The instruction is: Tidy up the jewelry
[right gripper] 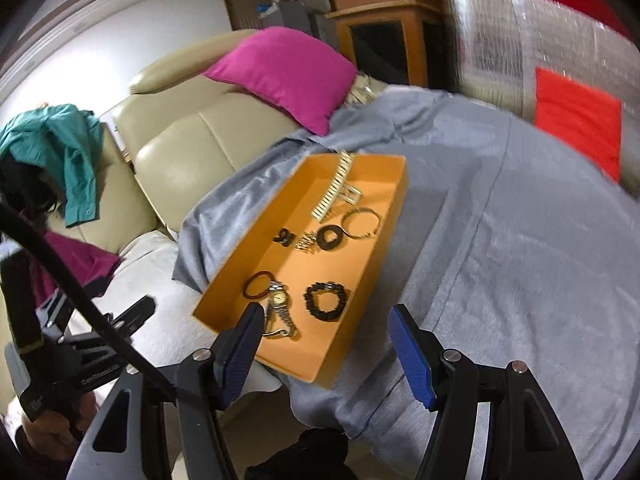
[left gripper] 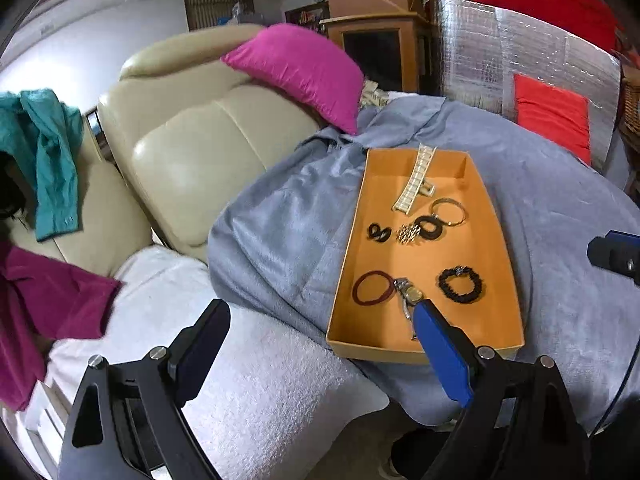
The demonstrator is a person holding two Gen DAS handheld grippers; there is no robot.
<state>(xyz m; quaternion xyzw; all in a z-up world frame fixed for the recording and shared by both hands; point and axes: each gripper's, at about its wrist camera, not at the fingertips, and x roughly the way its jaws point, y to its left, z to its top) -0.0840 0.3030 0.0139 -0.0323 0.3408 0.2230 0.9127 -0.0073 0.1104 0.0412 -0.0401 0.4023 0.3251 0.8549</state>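
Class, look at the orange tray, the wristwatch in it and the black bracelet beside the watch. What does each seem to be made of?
Orange tray: probably cardboard, matte, with thin folded walls. Wristwatch: metal, shiny, with a linked band that glints gold and silver. Black bracelet: a ring of small dark beads, glossy; whether plastic, glass or stone cannot be told.

Ahead and to the left stands a cream leather armchair (left gripper: 192, 140) with a magenta cushion (left gripper: 298, 74) on its backrest and a teal garment (left gripper: 52, 160) on its arm. A grey blanket (left gripper: 560, 216) spreads ahead, a wooden cabinet (left gripper: 376, 46) behind it against white walls (left gripper: 92, 52).
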